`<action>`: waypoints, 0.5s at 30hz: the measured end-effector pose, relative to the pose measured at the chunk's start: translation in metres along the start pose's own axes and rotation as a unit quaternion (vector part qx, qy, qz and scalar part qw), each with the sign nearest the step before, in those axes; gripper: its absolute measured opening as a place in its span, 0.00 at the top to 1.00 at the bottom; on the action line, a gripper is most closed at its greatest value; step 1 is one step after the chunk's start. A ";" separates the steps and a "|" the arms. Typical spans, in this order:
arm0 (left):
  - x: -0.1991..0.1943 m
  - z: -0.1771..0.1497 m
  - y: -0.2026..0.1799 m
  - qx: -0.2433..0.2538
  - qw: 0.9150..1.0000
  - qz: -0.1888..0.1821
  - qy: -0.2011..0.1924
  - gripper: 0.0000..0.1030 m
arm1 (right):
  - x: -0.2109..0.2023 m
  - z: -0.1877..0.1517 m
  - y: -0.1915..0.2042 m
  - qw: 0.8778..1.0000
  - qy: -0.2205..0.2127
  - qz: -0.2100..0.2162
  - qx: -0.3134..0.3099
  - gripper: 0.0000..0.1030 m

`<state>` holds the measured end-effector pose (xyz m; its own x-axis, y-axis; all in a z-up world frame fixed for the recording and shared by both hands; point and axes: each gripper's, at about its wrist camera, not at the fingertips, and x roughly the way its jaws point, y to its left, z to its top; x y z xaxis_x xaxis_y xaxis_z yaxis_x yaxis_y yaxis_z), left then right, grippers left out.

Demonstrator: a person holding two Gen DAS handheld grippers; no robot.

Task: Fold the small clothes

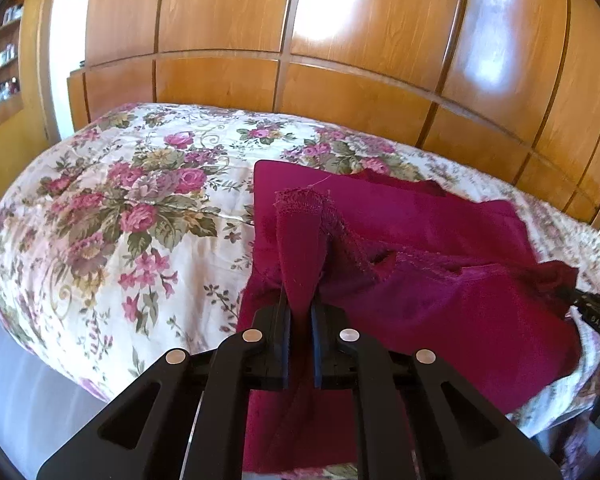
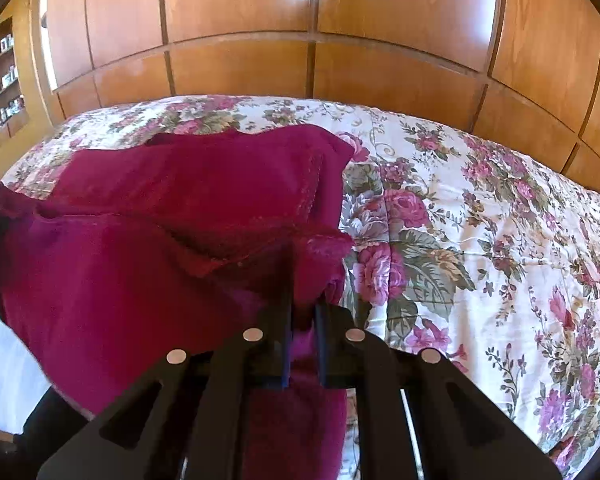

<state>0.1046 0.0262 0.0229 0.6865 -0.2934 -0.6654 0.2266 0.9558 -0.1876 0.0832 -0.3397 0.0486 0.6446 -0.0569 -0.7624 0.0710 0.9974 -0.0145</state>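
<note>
Only one small marking can be seen: tiny pale characters on the black claw (image 1: 598,314) at the right edge of the left wrist view. They are too small and blurred to be read for sure. No other words or numbers are shown.

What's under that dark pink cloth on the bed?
Under the dark pink garment lies the floral bedspread, showing all around it. The left gripper and right gripper pinch its near corners. Anything beneath its middle is covered, so I cannot tell.
</note>
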 end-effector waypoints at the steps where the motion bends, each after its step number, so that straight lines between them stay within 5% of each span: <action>1: -0.004 -0.001 0.001 -0.003 1.000 -0.005 -0.003 0.93 | -0.005 0.001 0.000 1.000 -0.004 0.005 -0.001 0.92; 10: -0.036 0.007 0.008 -0.027 0.999 -0.035 -0.026 0.93 | -0.034 0.017 0.000 0.998 -0.029 0.053 0.008 0.92; 15: -0.037 0.013 0.009 -0.036 0.998 -0.045 -0.029 0.93 | -0.026 0.013 -0.002 0.999 -0.016 0.040 0.006 0.92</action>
<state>0.0900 0.0452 0.0548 0.7042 -0.3773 -0.6014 0.2412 0.9238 -0.2972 0.0760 -0.3408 0.0769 0.6722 0.0218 -0.7401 0.0271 0.9982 0.0539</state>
